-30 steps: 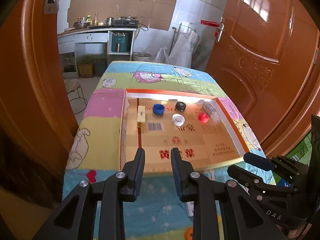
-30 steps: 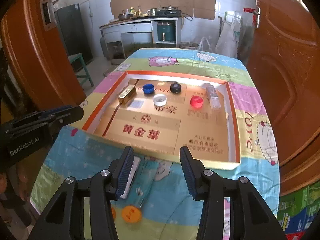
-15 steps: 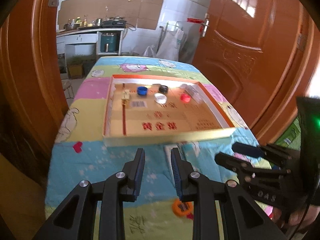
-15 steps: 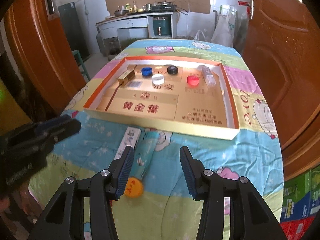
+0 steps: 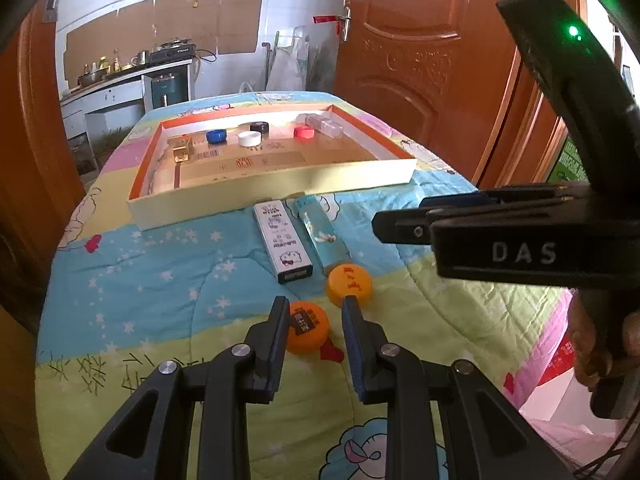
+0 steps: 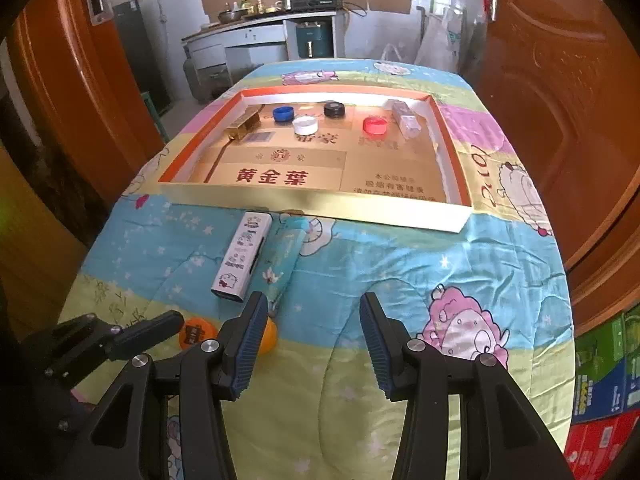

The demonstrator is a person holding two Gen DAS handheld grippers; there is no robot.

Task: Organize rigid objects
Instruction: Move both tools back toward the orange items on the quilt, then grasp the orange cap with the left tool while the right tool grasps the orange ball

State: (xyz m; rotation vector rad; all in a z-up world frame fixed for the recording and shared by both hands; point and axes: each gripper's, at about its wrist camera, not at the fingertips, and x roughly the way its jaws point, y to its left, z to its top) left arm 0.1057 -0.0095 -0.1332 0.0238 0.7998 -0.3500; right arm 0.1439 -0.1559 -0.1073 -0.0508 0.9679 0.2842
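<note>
A shallow gold box tray (image 5: 276, 188) (image 6: 312, 204) lies on the table. It holds blue (image 5: 216, 135), white (image 5: 249, 138), black (image 5: 259, 126) and red (image 5: 303, 132) caps, a gold block (image 5: 183, 151) and a clear case (image 5: 325, 125). In front of it lie a white cartoon box (image 5: 283, 241) (image 6: 242, 255), a light-blue box (image 5: 322, 229) (image 6: 283, 257) and two orange caps (image 5: 307, 333) (image 5: 349, 285). My left gripper (image 5: 315, 330) is open, its fingers either side of the nearer orange cap. My right gripper (image 6: 310, 342) is open and empty, above the quilt.
A patterned quilt (image 6: 400, 280) covers the table. Orange wooden doors (image 5: 420, 60) stand at both sides. A kitchen counter (image 6: 272, 24) is at the back. Coloured cartons (image 6: 604, 372) are stacked on the floor at the right. The right gripper body (image 5: 520, 236) shows in the left wrist view.
Both grippers have pulled back from the tray toward the near end of the table. The left gripper now straddles an orange cap. The boxes and orange caps have come into view.
</note>
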